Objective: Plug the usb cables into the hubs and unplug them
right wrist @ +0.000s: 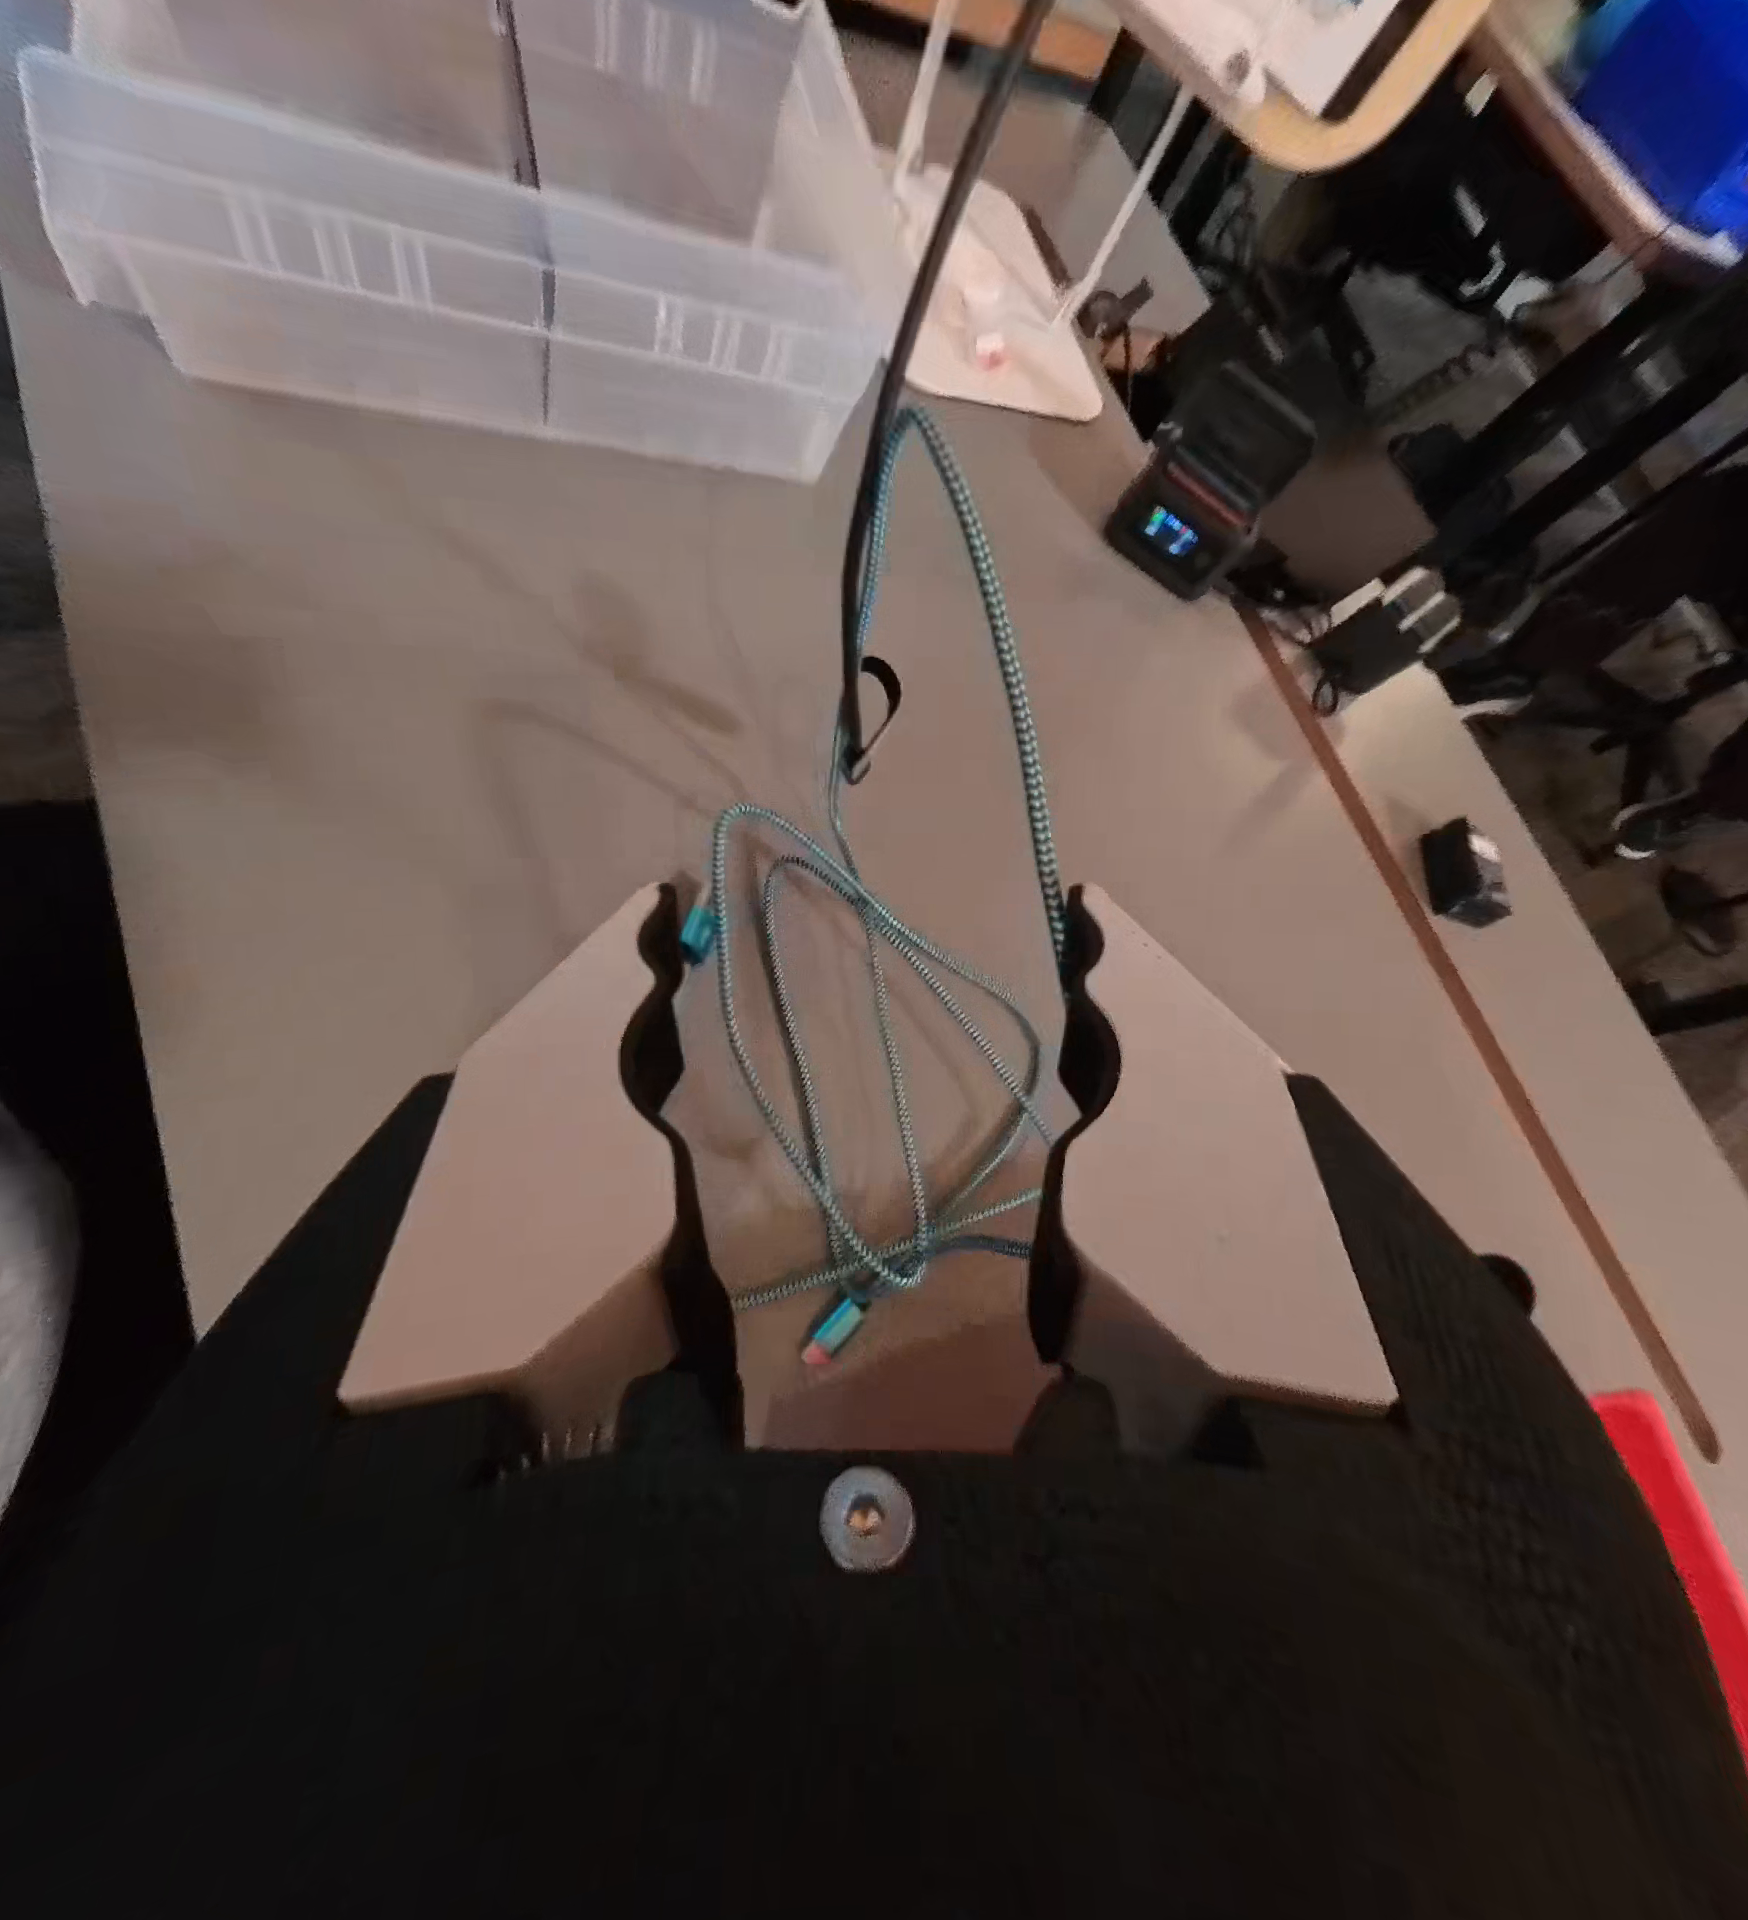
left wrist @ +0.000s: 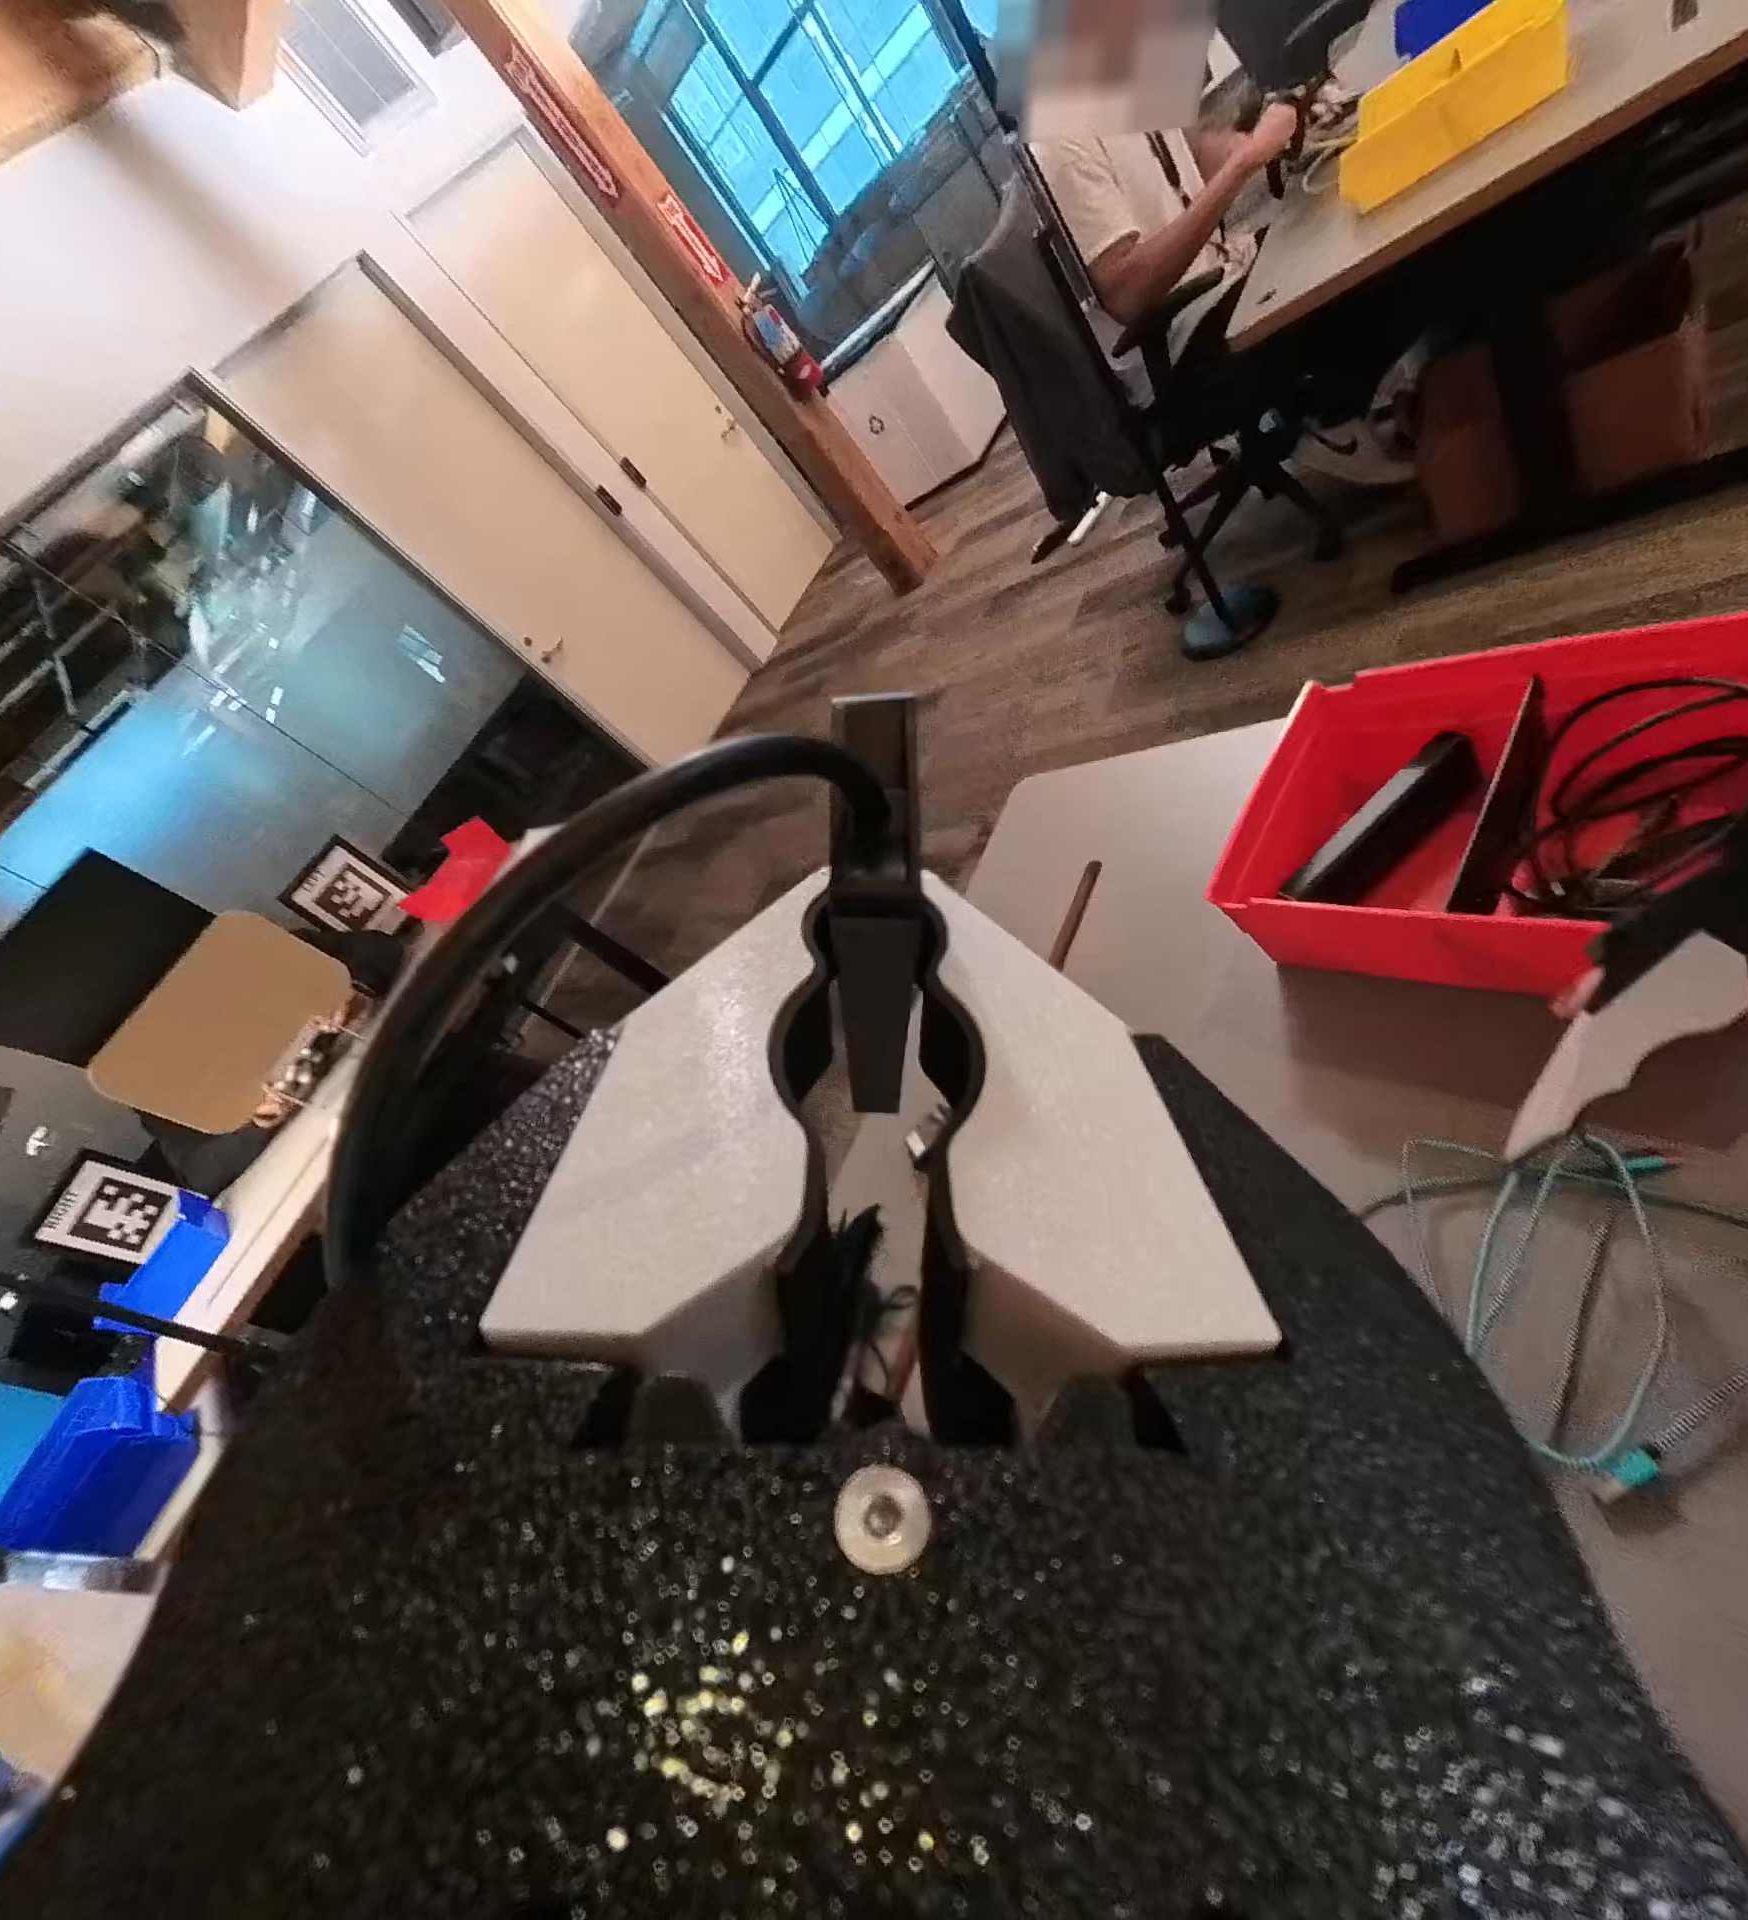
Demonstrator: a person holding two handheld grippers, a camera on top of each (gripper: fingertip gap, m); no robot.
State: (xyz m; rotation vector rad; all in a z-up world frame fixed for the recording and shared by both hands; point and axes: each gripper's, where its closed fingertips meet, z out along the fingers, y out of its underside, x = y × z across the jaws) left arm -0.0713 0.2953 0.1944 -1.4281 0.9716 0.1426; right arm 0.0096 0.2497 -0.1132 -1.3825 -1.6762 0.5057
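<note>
My left gripper [left wrist: 872, 902] is shut on a slim black USB hub [left wrist: 875, 997], held upright above the table, its top end sticking out past the fingertips. The hub's thick black cable [left wrist: 496, 914] arcs off to the left. My right gripper [right wrist: 870, 904] is open and empty, low over a loose coil of teal braided USB cable [right wrist: 797, 1101] on the grey table [right wrist: 382, 675]. One teal plug [right wrist: 834, 1330] lies between the fingers near their base; another [right wrist: 695, 933] lies by the left fingertip. The teal cable [left wrist: 1535, 1299] and the right gripper [left wrist: 1628, 997] also show in the left wrist view.
A red bin [left wrist: 1421, 940] at the table's far right holds another black hub [left wrist: 1389, 821] and tangled dark cables. Clear plastic bins [right wrist: 434, 260] stand at the far end. A black cable [right wrist: 901, 343] with a strap hangs down over the table. A person sits at a distant desk. My right fingertips sit around 30 cm from my left ones.
</note>
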